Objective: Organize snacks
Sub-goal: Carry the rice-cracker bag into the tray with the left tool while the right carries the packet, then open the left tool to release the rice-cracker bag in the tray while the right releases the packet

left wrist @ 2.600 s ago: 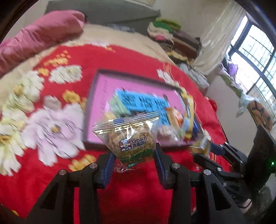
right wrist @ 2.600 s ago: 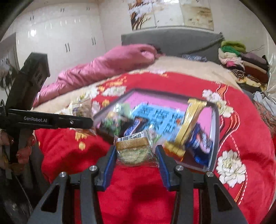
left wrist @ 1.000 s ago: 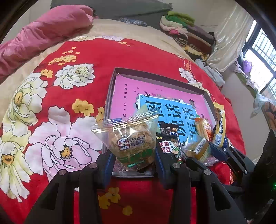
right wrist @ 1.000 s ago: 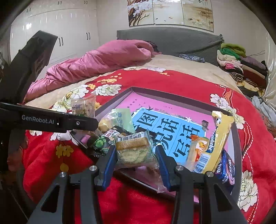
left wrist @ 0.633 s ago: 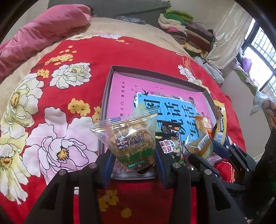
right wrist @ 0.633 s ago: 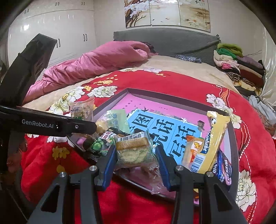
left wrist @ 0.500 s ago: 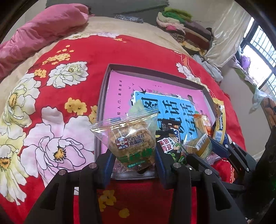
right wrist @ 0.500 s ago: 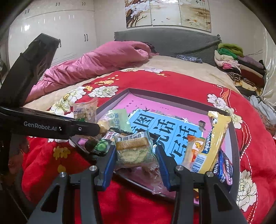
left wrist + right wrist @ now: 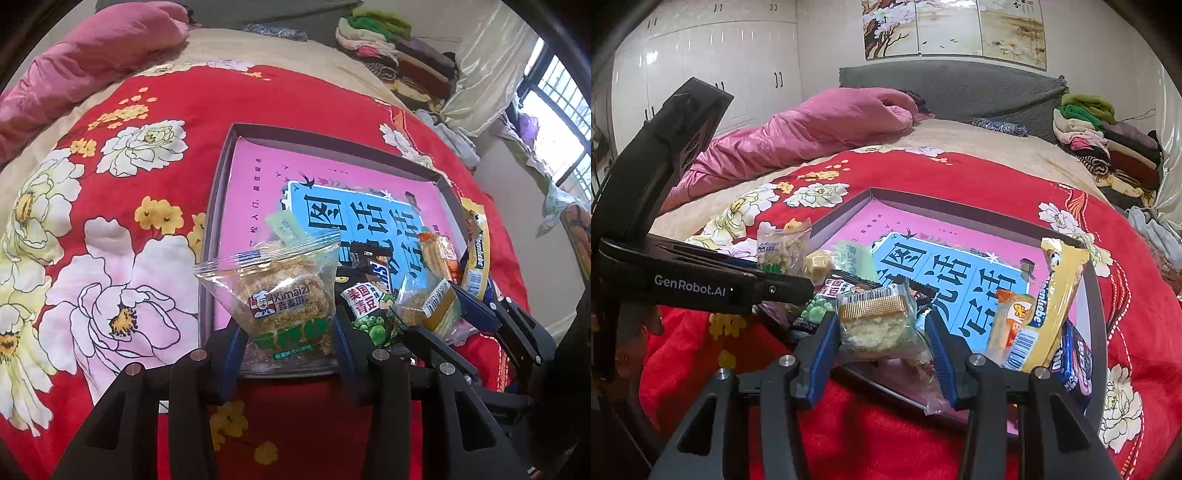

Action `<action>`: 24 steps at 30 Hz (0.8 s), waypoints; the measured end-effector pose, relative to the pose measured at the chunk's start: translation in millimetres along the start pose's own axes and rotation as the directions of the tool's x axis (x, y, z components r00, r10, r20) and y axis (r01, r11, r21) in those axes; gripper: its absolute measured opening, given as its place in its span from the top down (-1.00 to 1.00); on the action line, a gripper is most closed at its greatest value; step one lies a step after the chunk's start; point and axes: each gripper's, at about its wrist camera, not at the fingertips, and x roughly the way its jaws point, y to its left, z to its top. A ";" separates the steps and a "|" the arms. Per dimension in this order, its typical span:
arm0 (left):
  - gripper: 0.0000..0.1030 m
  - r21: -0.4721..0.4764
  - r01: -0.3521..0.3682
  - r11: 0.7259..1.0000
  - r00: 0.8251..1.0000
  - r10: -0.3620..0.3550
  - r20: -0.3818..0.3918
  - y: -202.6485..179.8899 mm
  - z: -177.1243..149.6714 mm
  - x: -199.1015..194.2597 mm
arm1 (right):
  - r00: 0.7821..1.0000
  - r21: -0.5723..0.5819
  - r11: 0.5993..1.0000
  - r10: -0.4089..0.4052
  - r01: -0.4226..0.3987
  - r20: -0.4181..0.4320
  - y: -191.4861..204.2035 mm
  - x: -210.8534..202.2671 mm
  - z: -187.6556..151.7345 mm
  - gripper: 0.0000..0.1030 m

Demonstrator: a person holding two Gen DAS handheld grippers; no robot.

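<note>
My left gripper (image 9: 286, 341) is shut on a clear Ximaizi cake packet (image 9: 282, 295), held over the near left corner of the shallow pink-lined box (image 9: 255, 177). My right gripper (image 9: 882, 341) is shut on a gold-sealed cake packet (image 9: 879, 325) over the box's near edge (image 9: 879, 387). In the box lie a green pea packet (image 9: 365, 306), a yellow bar (image 9: 1056, 299), an orange packet (image 9: 1012, 321), a dark blue packet (image 9: 1075, 362) and a pale green packet (image 9: 855, 258). The right gripper (image 9: 439, 314) shows in the left wrist view, the left gripper (image 9: 783, 273) in the right wrist view.
The box rests on a red flowered blanket (image 9: 122, 206) on a bed. A pink duvet (image 9: 820, 125) lies at the head, a grey headboard (image 9: 960, 92) behind. Folded clothes (image 9: 1108, 147) are stacked at the right. A window (image 9: 554, 122) is far right.
Both grippers have come closer to the box with their packets, from above the blanket in front of it to over its near edge. Both grips are unchanged.
</note>
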 end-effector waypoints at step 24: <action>-0.10 -0.007 -0.024 1.000 1.000 0.024 -0.001 1.1 -3.8 -0.2 | 0.998 0.023 0.998 -0.061 0.060 0.008 -8.0 -4.5 -3.0 0.04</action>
